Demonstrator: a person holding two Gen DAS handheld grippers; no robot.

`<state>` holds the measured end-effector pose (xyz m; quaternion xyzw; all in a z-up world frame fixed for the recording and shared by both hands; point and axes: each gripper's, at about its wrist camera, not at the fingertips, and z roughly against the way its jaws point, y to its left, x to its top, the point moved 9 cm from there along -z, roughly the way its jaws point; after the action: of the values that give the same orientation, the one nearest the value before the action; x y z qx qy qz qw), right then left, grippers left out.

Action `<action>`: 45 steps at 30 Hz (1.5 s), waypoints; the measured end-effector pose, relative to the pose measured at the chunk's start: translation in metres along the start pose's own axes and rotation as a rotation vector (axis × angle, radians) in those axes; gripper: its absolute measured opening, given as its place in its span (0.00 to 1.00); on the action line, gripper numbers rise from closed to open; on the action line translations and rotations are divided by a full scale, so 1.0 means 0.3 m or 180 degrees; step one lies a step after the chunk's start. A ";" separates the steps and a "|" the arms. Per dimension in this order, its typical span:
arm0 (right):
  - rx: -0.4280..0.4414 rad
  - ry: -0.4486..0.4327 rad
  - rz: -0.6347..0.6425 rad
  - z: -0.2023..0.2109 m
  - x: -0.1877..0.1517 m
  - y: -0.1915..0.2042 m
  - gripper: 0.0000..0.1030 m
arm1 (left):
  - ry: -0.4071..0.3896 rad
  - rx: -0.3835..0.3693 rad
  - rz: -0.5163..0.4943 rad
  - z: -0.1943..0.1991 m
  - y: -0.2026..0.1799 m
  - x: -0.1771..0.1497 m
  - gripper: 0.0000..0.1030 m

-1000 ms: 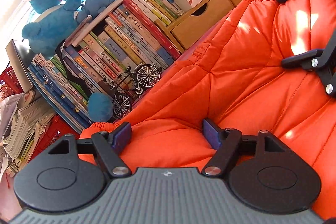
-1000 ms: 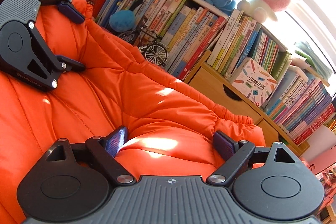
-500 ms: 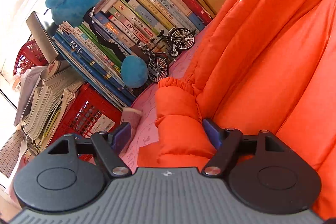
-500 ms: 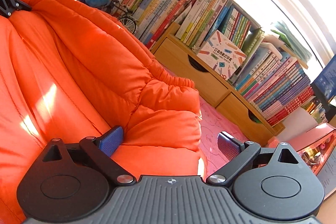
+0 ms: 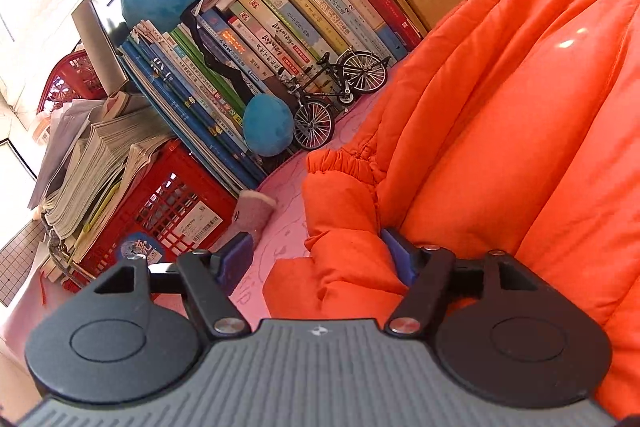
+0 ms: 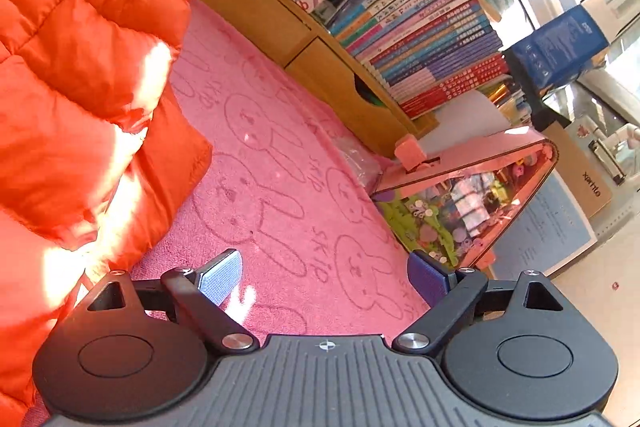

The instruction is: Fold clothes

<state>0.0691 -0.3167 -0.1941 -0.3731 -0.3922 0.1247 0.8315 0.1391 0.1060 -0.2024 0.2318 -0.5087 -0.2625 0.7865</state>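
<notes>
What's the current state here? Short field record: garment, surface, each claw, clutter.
garment: puffy orange quilted jacket, spread over the surface, cuffed sleeve end toward the books
surface: pink towel-like cloth with rabbit outlines
left claw: closing, jacket sleeve end between its fingers, not yet pinched
right claw: closing, only pink cloth between its fingers, jacket off to its left
clutter: row of upright books, small model bicycle, red plastic crate, wooden drawer unit

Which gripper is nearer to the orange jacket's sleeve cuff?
Left. The left gripper has the sleeve cuff just ahead, sleeve fabric between its closing jaws. The right gripper is over bare pink mat, jaws closing on nothing, beside the orange jacket.
</notes>
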 end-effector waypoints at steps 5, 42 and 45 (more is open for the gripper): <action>0.0116 -0.0813 -0.0172 0.168 0.231 0.020 0.89 | -0.0006 0.0002 0.0015 -0.002 0.003 0.000 0.68; 0.0675 -0.0545 -0.0385 -0.128 0.326 0.296 0.99 | -0.0025 -0.0024 0.0097 -0.004 0.005 0.000 0.71; 0.0681 -0.0507 -0.0438 -0.128 0.317 0.301 0.99 | 0.0033 -0.0003 0.0144 -0.005 0.023 0.021 0.73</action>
<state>0.1683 -0.2268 -0.2218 -0.2436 -0.4661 0.1377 0.8393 0.1440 0.1071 -0.1944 0.2212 -0.5097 -0.2437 0.7949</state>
